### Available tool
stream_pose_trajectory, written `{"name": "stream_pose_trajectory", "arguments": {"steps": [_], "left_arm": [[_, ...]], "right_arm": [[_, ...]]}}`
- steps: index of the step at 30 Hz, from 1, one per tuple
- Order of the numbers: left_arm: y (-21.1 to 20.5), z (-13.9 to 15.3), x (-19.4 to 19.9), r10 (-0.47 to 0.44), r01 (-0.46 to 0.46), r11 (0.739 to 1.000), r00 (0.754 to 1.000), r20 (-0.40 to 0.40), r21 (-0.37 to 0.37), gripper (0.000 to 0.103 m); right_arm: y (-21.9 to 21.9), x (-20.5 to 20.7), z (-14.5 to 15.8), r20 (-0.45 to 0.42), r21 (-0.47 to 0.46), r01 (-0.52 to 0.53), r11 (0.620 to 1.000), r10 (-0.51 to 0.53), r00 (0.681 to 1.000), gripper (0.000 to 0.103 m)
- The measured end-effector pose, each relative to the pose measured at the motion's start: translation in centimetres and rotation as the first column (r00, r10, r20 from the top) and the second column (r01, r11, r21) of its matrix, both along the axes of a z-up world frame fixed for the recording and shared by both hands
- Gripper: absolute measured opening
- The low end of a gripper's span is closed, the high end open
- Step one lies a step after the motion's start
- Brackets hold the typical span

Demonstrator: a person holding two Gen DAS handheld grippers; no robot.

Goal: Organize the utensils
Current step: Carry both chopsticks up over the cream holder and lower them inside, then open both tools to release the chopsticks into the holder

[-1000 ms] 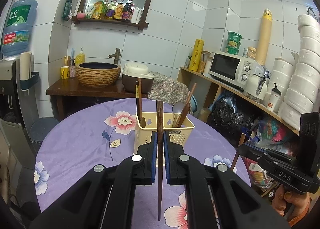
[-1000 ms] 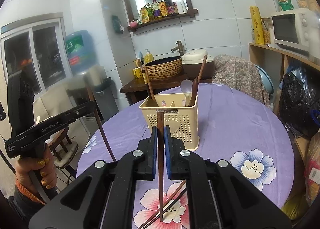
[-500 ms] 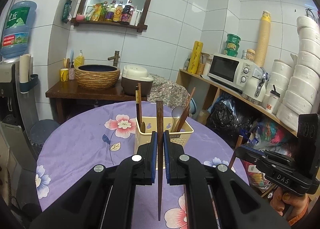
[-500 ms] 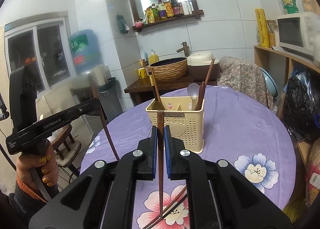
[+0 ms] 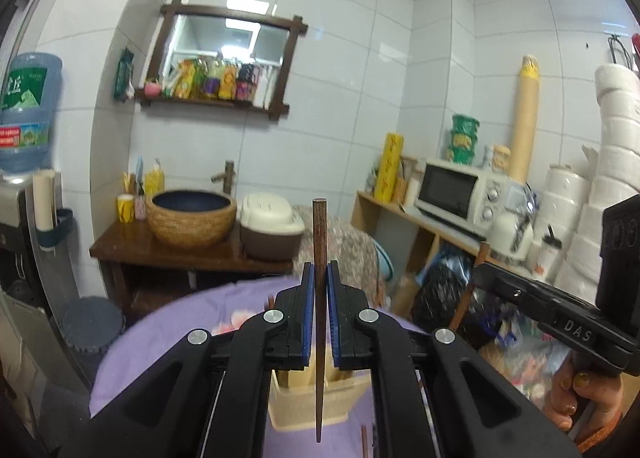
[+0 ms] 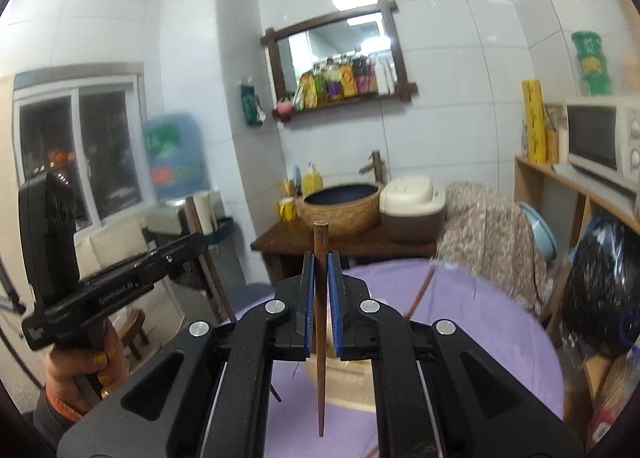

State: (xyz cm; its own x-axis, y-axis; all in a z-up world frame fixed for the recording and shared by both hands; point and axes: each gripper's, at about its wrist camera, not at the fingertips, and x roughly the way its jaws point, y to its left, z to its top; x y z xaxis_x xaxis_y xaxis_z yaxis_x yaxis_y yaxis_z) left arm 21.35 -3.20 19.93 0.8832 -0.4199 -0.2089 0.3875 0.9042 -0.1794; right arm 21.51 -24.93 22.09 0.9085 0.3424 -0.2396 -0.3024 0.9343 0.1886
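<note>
So the left wrist view gets the shelf side of the room: the microwave (image 5: 452, 189), the stacked white rolls (image 5: 608, 161), and the right gripper (image 5: 478, 272) off to the side with a hand (image 5: 576, 394) on its handle. The right wrist view swings the other way and picks up the window (image 6: 80, 153) and the left gripper (image 6: 200, 244) out at the edge.

Both jaws are pinching a chopstick each. The left one's chopstick (image 5: 319, 298) is dark reddish-brown wood, standing upright, blunt end up, tapering to a point below. The right one's chopstick (image 6: 320, 318) looks the same. The cream utensil holder (image 5: 312, 398) sits on the purple tabletop (image 5: 160, 330), mostly hidden behind the left gripper.
</note>
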Motion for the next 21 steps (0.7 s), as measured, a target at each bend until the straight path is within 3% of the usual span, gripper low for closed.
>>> {"name": "stream_pose_trajectory", "arguments": {"steps": [4, 8, 17, 21], "left_arm": [[-0.9, 1.8, 3.7, 0.048, -0.048, 0.998, 0.999, 0.014, -0.033, 0.008], [-1.9, 0.7, 7.1, 0.085, -0.086, 0.996, 0.996, -0.02, -0.031, 0.008], [-3.3, -6.7, 9.0, 0.098, -0.095, 0.995, 0.988, -0.117, 0.03, 0.008], [-3.2, -8.4, 8.9, 0.105, -0.097, 0.992, 0.988, -0.116, 0.075, 0.008]], "right_arm": [[-0.3, 2.6, 2.8, 0.04, 0.004, 0.056, 0.998, -0.057, 0.998, 0.008], [0.0, 5.2, 2.9, 0.054, -0.022, 0.101, 0.995, -0.099, 0.994, 0.008], [0.6, 9.2, -4.7, -0.03, -0.061, 0.116, 0.991, -0.118, 0.993, 0.008], [0.4, 10.1, -8.1, -0.09, -0.055, 0.111, 0.992, -0.115, 0.989, 0.008]]}}
